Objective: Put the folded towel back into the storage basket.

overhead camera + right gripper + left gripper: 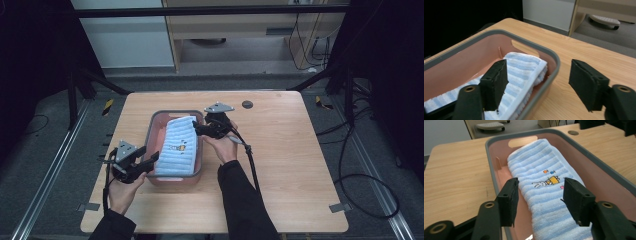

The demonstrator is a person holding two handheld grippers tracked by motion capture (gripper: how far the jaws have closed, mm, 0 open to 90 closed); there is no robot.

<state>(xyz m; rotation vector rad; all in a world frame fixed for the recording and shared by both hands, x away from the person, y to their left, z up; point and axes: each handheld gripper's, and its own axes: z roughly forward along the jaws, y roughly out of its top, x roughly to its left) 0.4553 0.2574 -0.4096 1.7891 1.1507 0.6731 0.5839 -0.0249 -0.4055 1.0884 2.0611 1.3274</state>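
A folded light-blue striped towel (176, 146) with a small rabbit picture lies lengthwise in a pink basket with a grey rim (151, 131) on the wooden table. My left gripper (150, 161) hovers at the basket's near left corner. Its jaws stand open above the towel (541, 192) without touching it. My right gripper (197, 129) is at the basket's far right rim (554, 58). It is open too, one jaw over the towel's far end (524, 67) and the other outside the rim. Neither pair of jaws grips anything.
The wooden table (290, 145) has bare room right of the basket and along the front edge. A dark round cap (247, 104) sits in the tabletop near the back. Black cables (350, 175) trail off the right side. Metal frame rails flank the table.
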